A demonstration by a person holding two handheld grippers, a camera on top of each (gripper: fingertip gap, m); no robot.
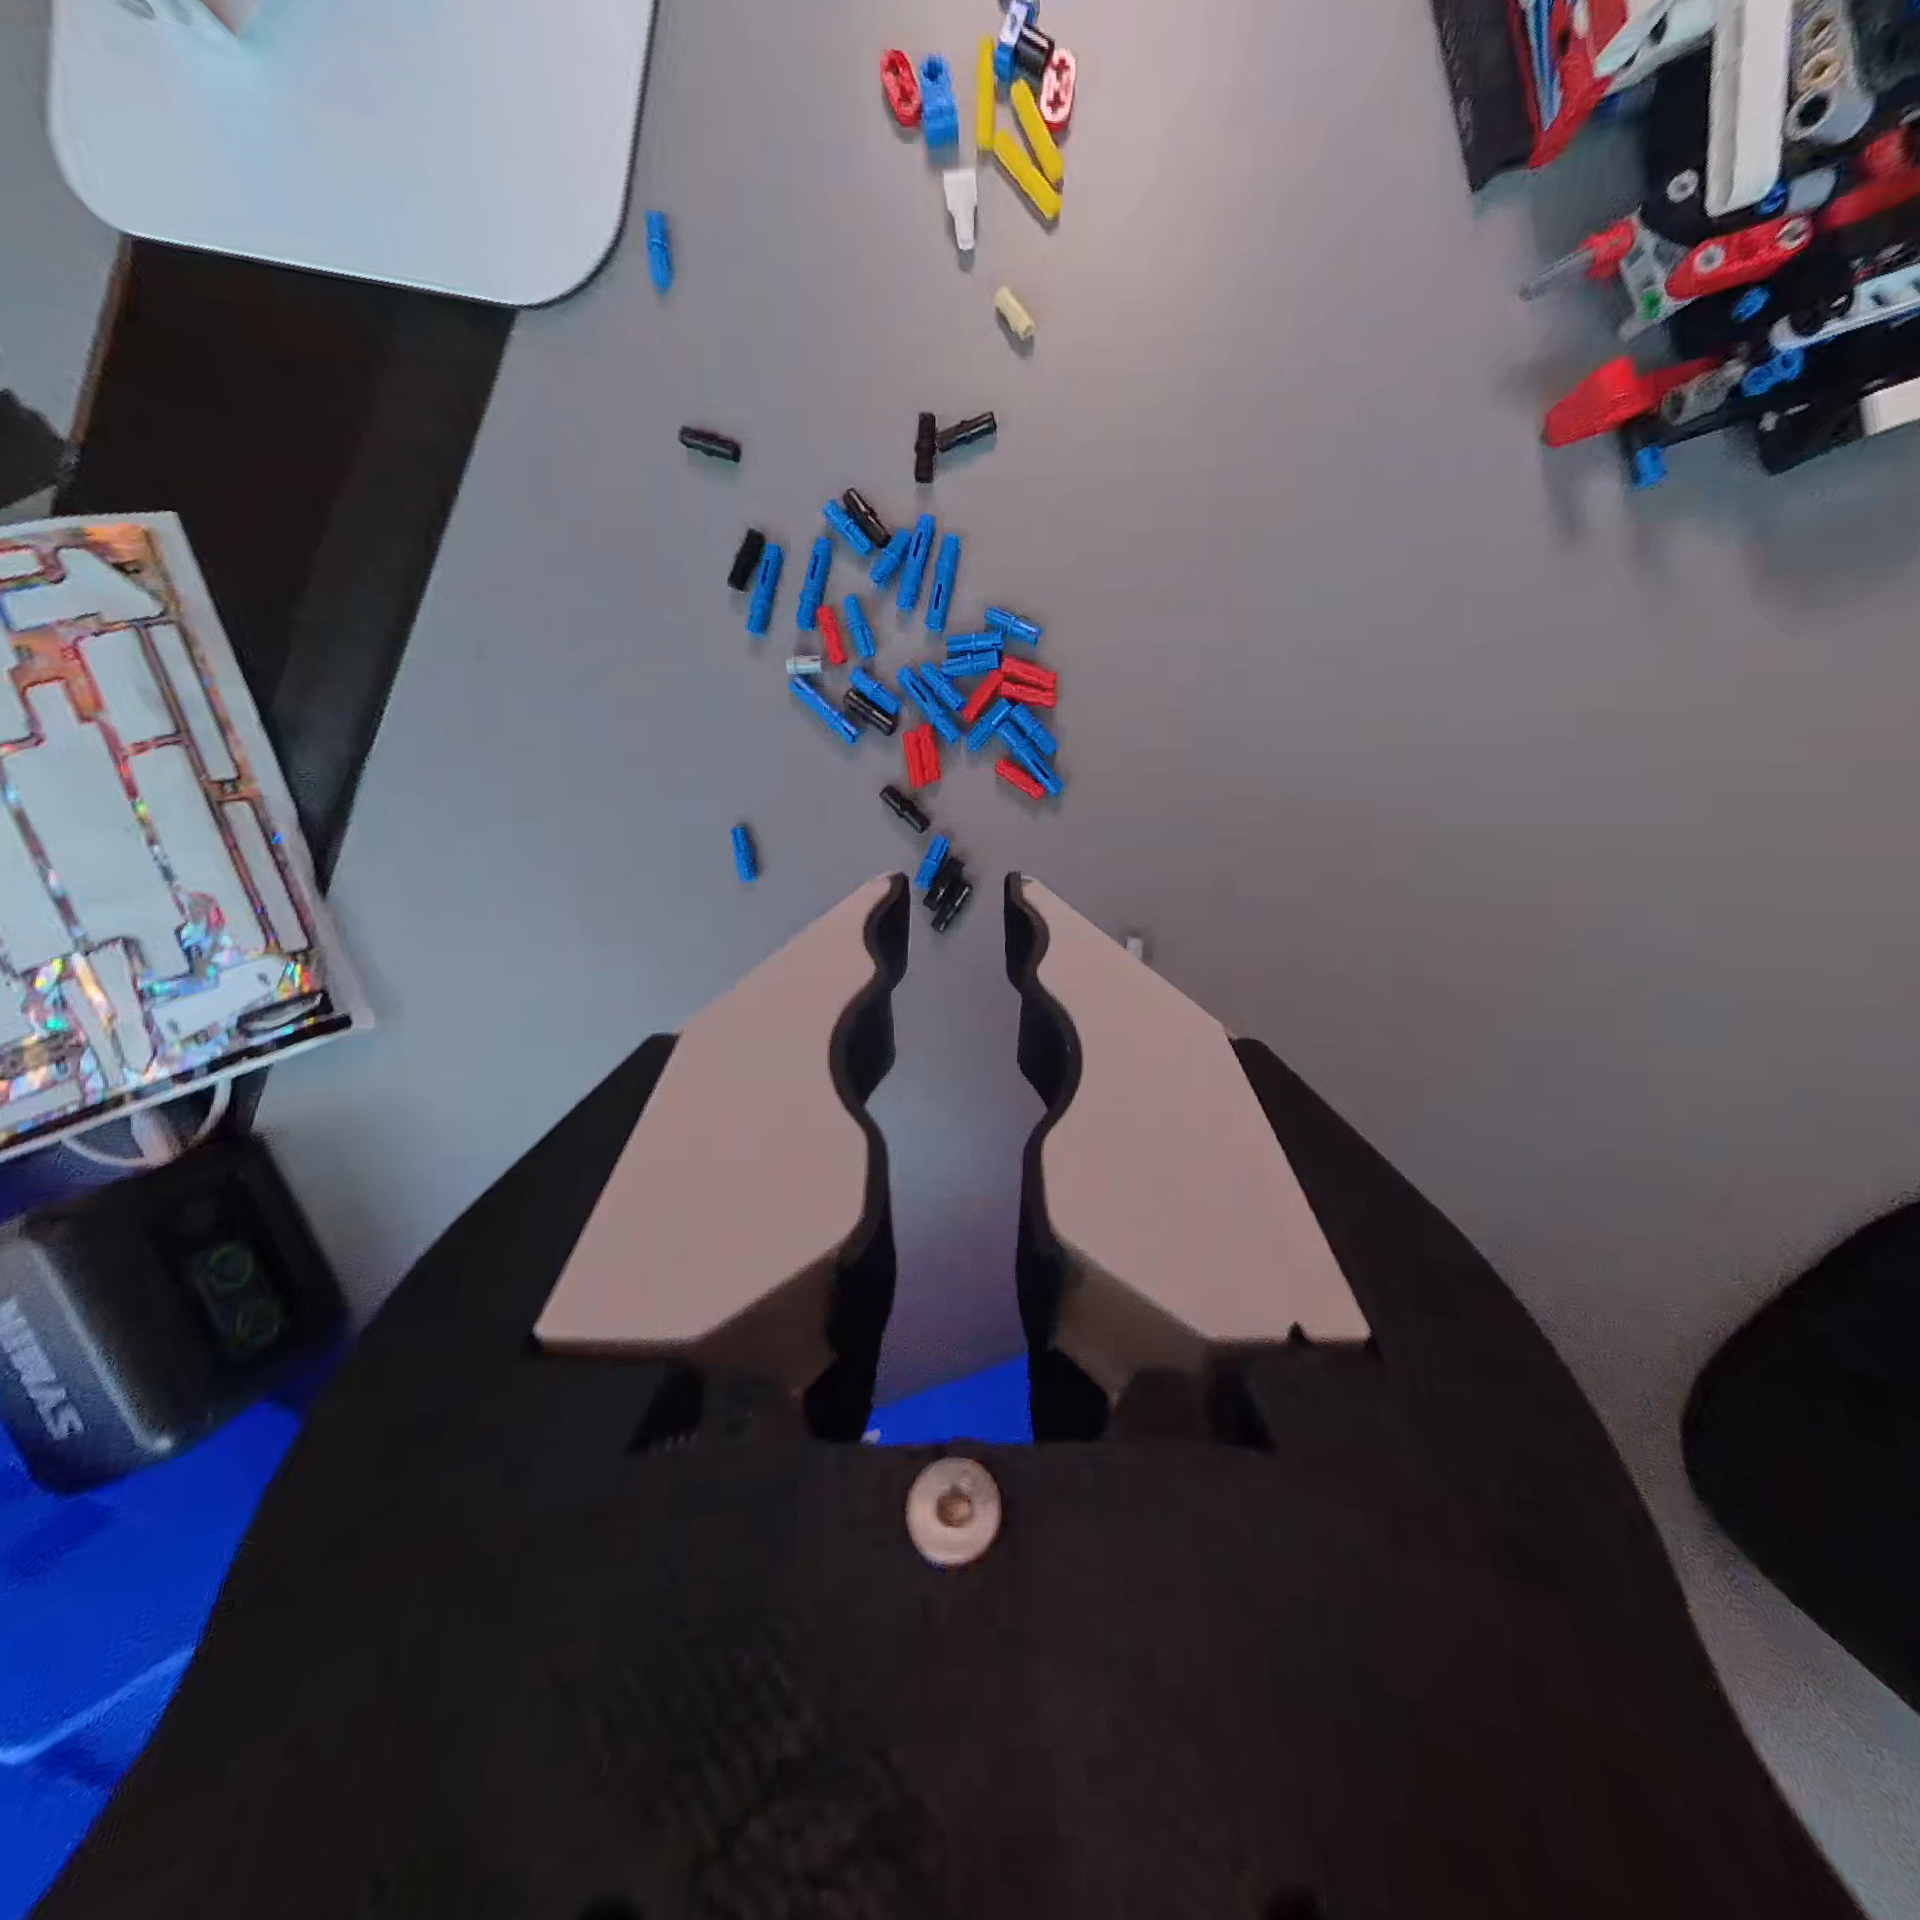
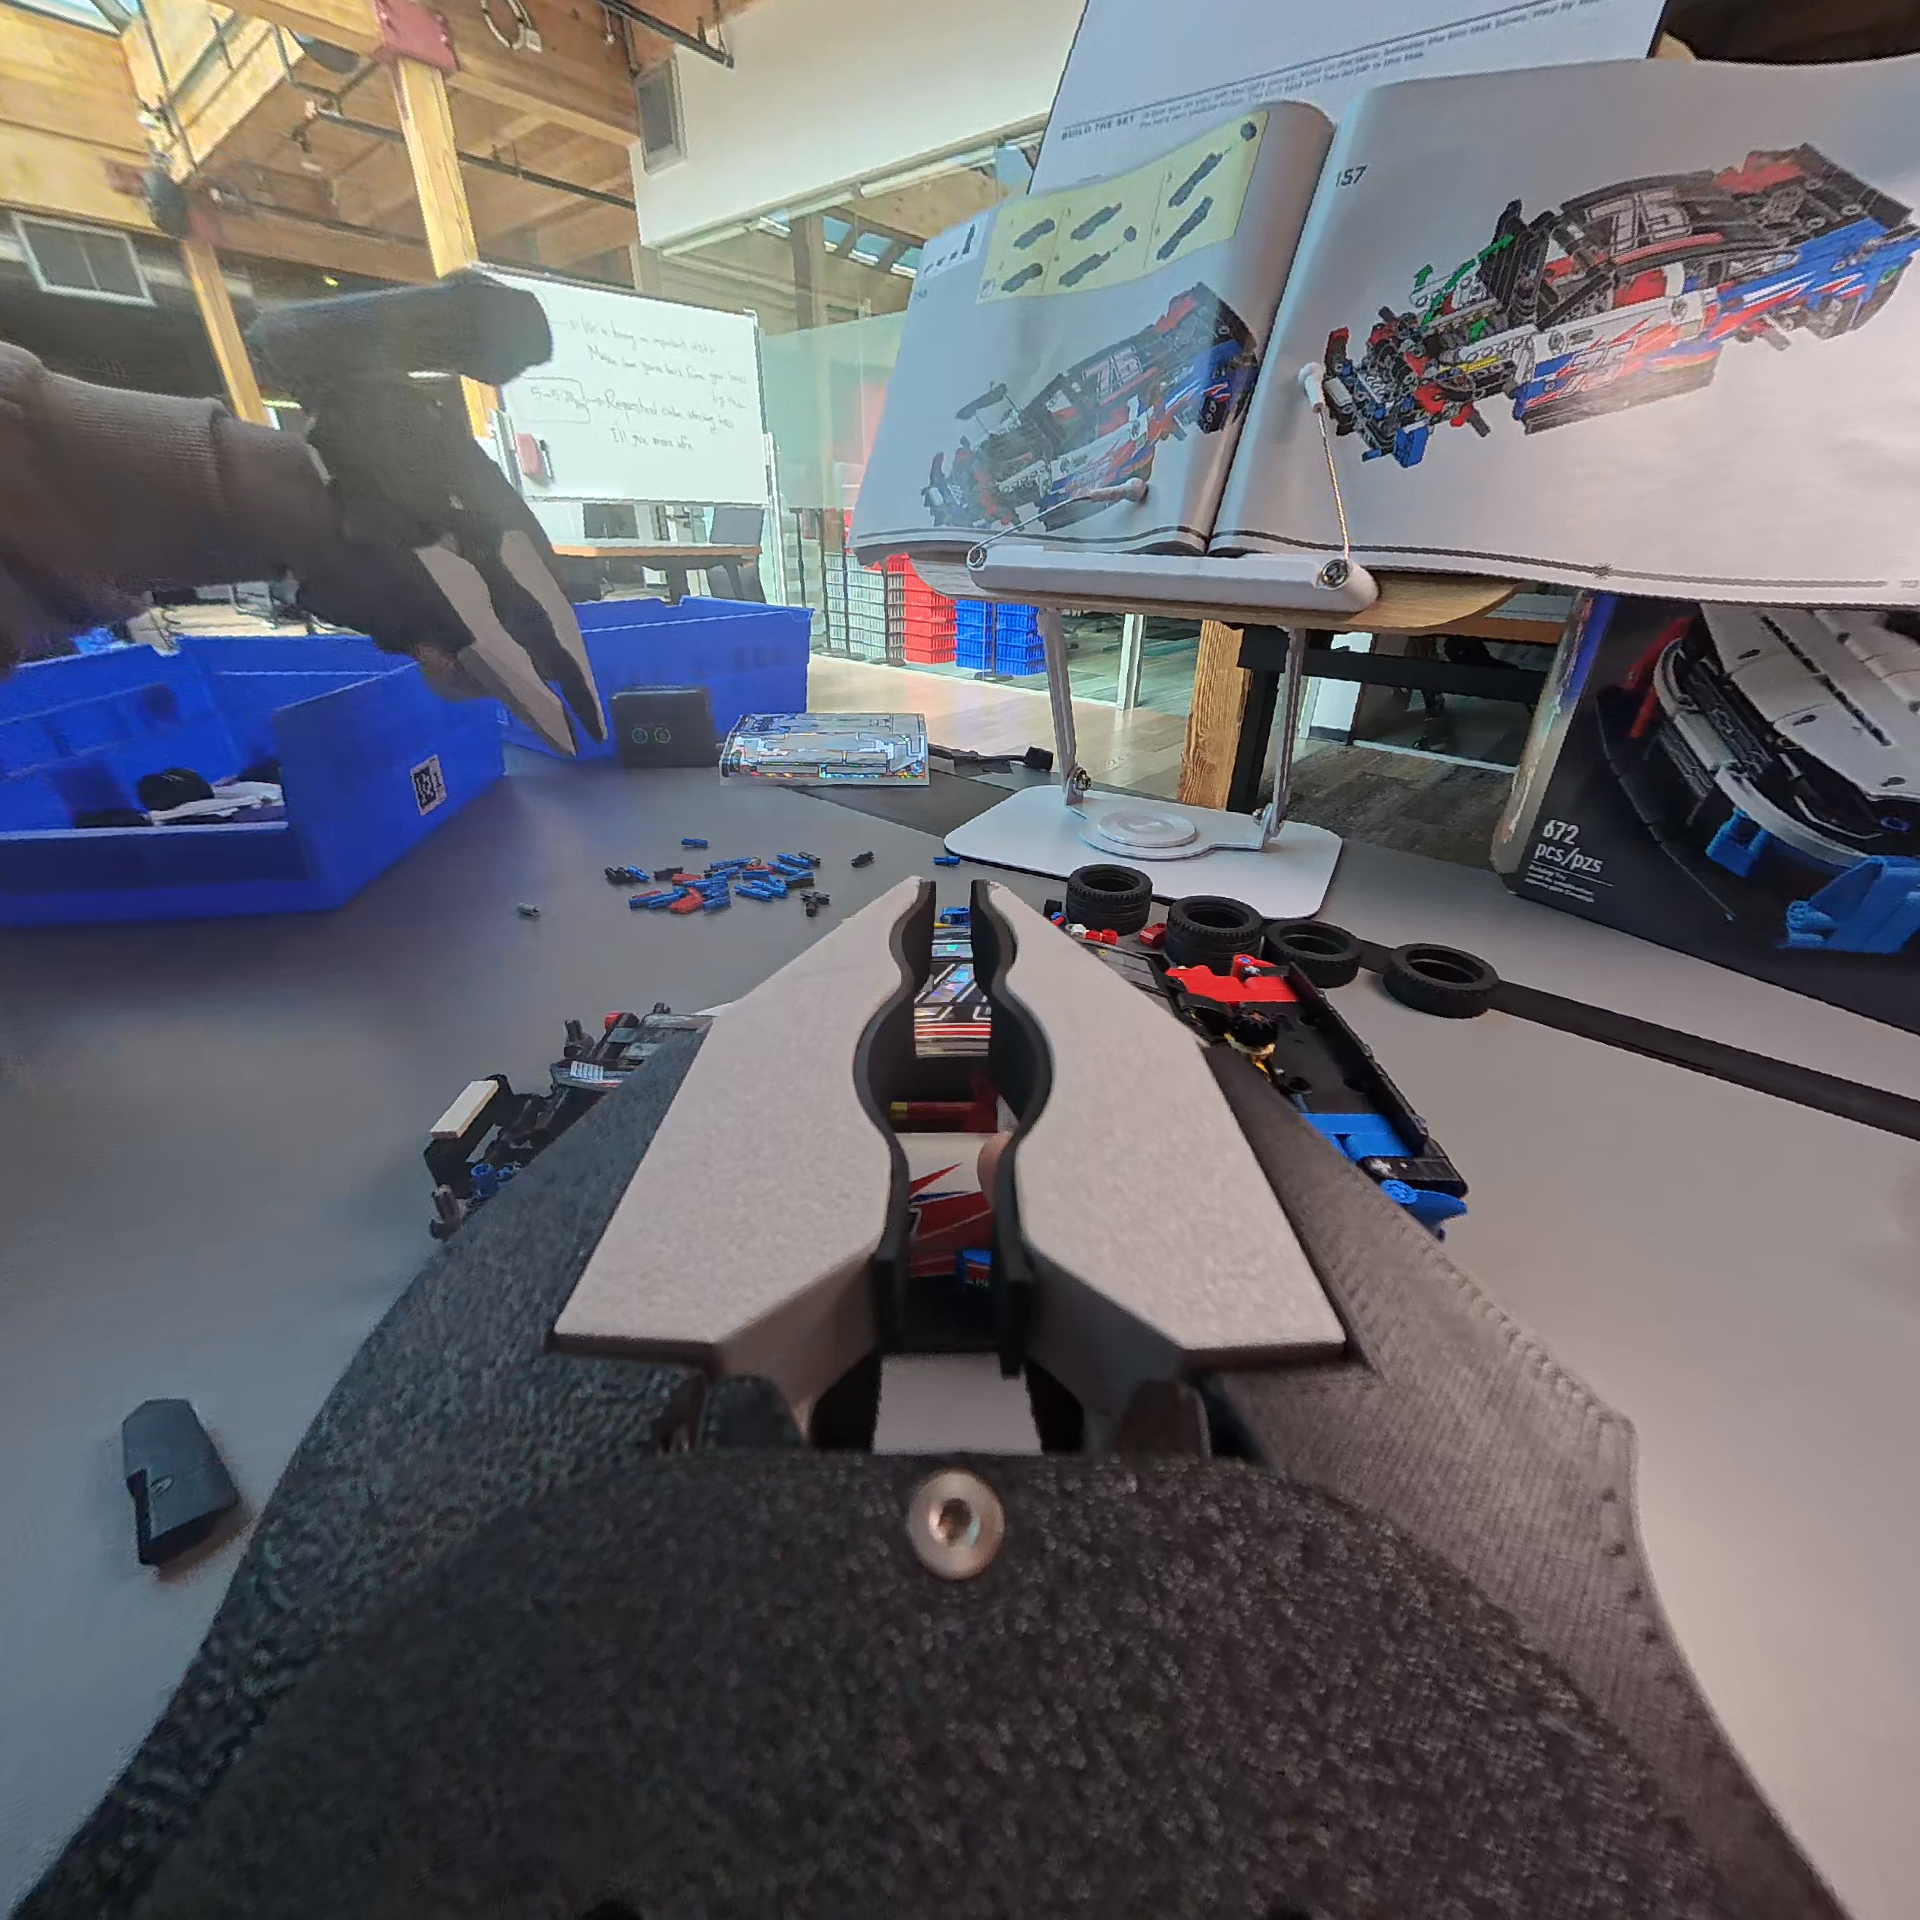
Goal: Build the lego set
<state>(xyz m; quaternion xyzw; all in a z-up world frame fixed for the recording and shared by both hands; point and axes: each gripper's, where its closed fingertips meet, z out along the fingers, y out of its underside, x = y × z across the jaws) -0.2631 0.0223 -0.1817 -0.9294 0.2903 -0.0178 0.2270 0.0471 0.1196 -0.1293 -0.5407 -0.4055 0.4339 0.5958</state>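
A loose pile of blue, red and black lego pins (image 1: 914,665) lies on the grey table. My left gripper (image 1: 956,888) is open and empty, just above the pile's near edge, with a few black pins showing between its tips. In the right wrist view it hangs tips-down (image 2: 566,727) above the table, left of the pins (image 2: 727,878). The part-built lego car (image 1: 1714,260) sits at the right. My right gripper (image 2: 953,894) lies over the car (image 2: 1340,1101), jaws nearly closed around its white striped body panel (image 2: 945,1195).
Several black tyres (image 2: 1210,925) stand behind the car. An open instruction book (image 2: 1558,312) rests on a white stand (image 2: 1143,831). A sticker sheet (image 1: 125,810), blue bins (image 2: 312,769), the set's box (image 2: 1714,779), yellow and red pieces (image 1: 997,104) and a black part (image 2: 177,1475) lie around.
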